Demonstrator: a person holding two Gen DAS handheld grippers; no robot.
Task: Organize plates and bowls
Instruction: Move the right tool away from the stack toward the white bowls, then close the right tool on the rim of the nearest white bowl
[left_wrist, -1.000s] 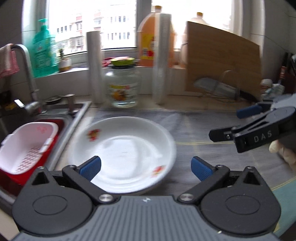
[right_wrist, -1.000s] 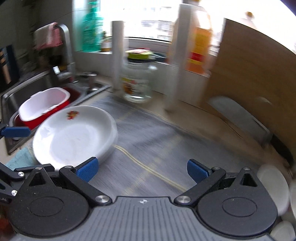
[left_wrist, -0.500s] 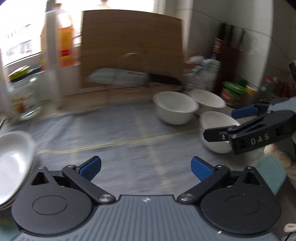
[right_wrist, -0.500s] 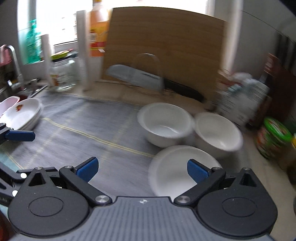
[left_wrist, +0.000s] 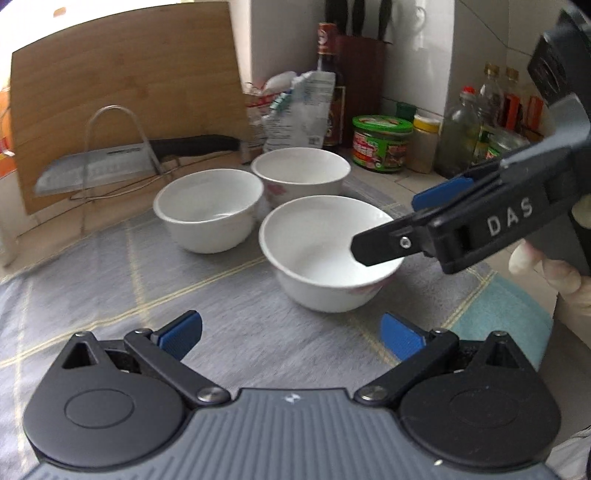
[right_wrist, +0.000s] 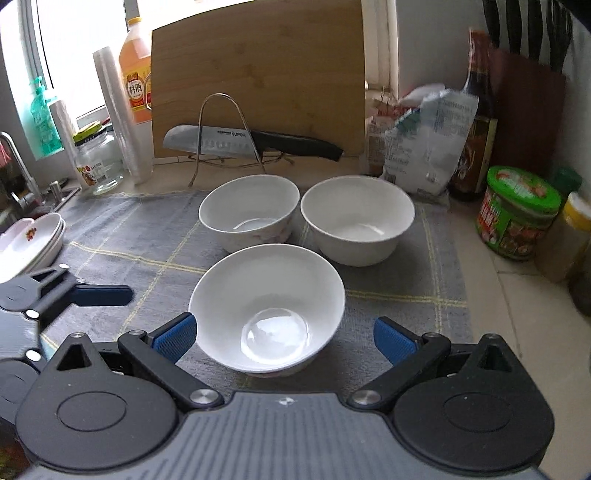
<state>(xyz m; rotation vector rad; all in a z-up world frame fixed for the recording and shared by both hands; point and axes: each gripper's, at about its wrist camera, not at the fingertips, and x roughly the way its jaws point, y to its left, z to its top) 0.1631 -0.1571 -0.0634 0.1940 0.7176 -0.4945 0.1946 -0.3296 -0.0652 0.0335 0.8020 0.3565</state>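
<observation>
While both stand released, the right hand-held gripper (right_wrist: 282, 334) straddles the nearest bowl (right_wrist: 267, 306) — left hand-held gripper (left_wrist: 291, 332) over bare mat (left_wrist: 240, 325).

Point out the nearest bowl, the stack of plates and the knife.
nearest bowl (right_wrist: 275, 328): right wrist view, inner bottom.
stack of plates (right_wrist: 27, 240): right wrist view, top plate's inside, far left.
knife (right_wrist: 207, 142): right wrist view, blade in the wire rack.

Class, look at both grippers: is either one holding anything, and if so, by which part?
Nothing is held. Left gripper and right gripper are both open; the nearest bowl sits ungrasped between the right one's fingers.
</observation>
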